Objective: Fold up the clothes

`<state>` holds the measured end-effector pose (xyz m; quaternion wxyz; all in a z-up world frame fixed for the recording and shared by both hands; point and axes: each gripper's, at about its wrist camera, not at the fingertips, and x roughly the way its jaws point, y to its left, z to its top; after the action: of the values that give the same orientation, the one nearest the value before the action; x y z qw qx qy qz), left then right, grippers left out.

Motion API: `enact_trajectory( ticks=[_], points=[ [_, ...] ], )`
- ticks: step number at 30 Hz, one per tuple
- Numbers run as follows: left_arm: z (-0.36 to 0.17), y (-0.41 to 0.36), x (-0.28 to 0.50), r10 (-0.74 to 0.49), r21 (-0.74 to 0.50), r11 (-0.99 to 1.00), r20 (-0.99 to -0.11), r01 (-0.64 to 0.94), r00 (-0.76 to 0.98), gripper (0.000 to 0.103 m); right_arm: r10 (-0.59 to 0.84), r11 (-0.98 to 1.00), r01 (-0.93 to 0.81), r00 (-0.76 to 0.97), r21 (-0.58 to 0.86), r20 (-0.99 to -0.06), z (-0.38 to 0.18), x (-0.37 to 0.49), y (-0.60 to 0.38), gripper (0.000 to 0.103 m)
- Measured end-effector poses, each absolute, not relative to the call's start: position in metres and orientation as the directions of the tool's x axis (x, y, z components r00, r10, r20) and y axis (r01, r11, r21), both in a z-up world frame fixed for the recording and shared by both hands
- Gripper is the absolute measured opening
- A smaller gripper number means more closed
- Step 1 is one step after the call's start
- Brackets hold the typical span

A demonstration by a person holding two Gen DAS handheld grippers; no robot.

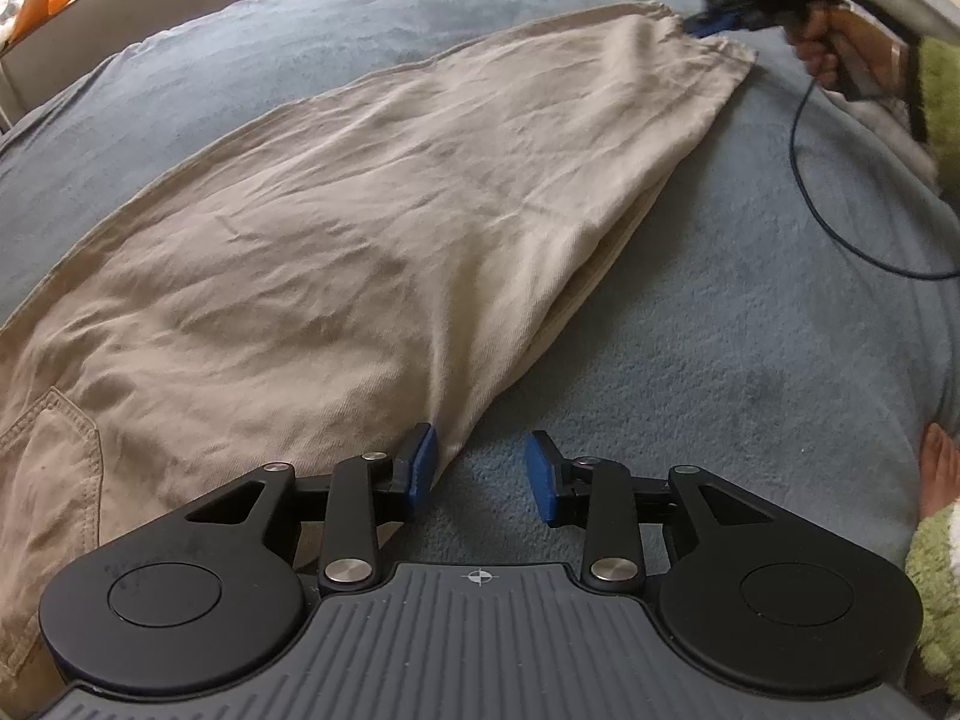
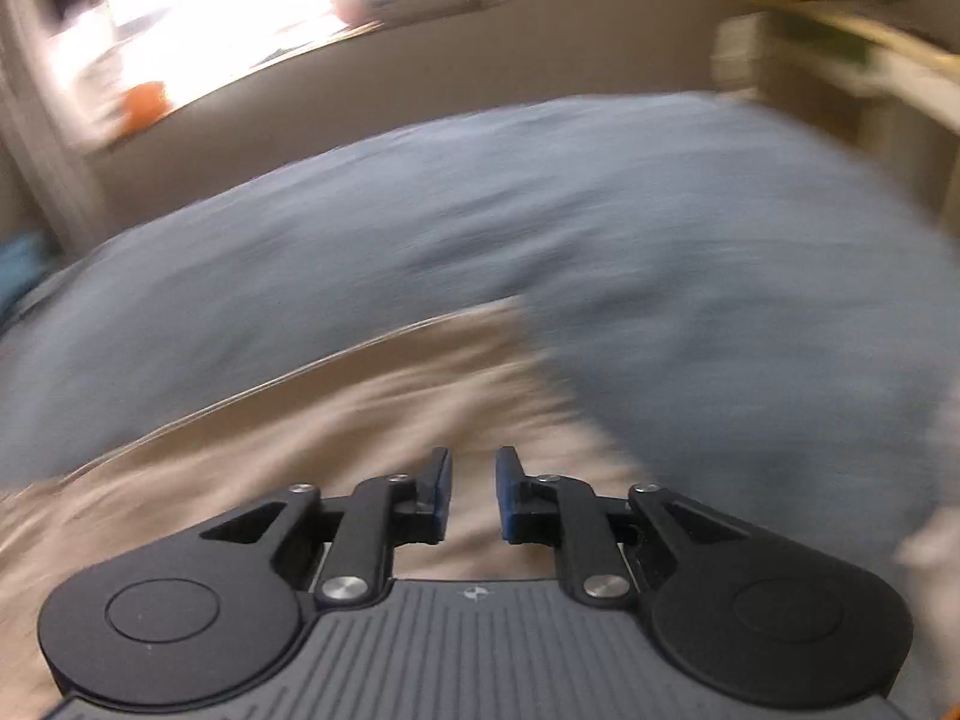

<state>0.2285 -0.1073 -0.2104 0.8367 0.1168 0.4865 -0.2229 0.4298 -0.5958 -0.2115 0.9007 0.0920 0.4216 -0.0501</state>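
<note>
Left wrist view first. The beige trousers (image 1: 360,228) are laid out flat on a grey-blue blanket (image 1: 750,330), running from the 8 o'clock side, where a stitched back pocket (image 1: 48,462) shows, up to the leg hem near 1 o'clock. They look folded lengthwise, since a second layer peeks out along the lower edge. The left gripper (image 1: 480,474) sits at 6 o'clock with its blue pads spread apart. The pad on the 9 o'clock side touches or just overlaps the trousers' edge, the other one is over bare blanket, and nothing is pinched between them.

Up at 1 o'clock the right gripper (image 1: 711,21) is at the hem, held by the person's hand (image 1: 822,48), with a dark cable (image 1: 804,180) looping down from it across the blanket. It's blurry there, so whether it actually touches the hem can't be told from here. There's a bit of green fuzzy fabric (image 1: 936,588) at 4 o'clock.

Right wrist view is pretty smeared by motion blur. The right gripper (image 2: 474,495) is at 6 o'clock with a narrow gap between its pads, and you can see trousers (image 2: 300,450) through the gap, but nothing clamped. The blanket (image 2: 540,210) fills the middle, and a bright window (image 2: 240,12) sits at 11 o'clock.
</note>
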Motion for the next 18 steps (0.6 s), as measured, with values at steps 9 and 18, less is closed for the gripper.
enact_trajectory(
  ticks=[9, 18],
  points=[
    [-0.21, -0.111, 0.23, -0.251, -0.018, 0.874, -0.872, 0.485, 0.421, 0.035, 0.043, 0.978, 0.132, 0.633, 0.162, -0.773, -0.197, 0.455, -0.576, 0.022],
    [-0.21, -0.109, 0.229, -0.262, -0.032, 0.877, -0.868, 0.48, 0.421, 0.038, -0.001, 0.933, 0.294, 0.581, 0.208, -0.814, -0.217, 0.483, -0.595, 0.023]
  ],
)
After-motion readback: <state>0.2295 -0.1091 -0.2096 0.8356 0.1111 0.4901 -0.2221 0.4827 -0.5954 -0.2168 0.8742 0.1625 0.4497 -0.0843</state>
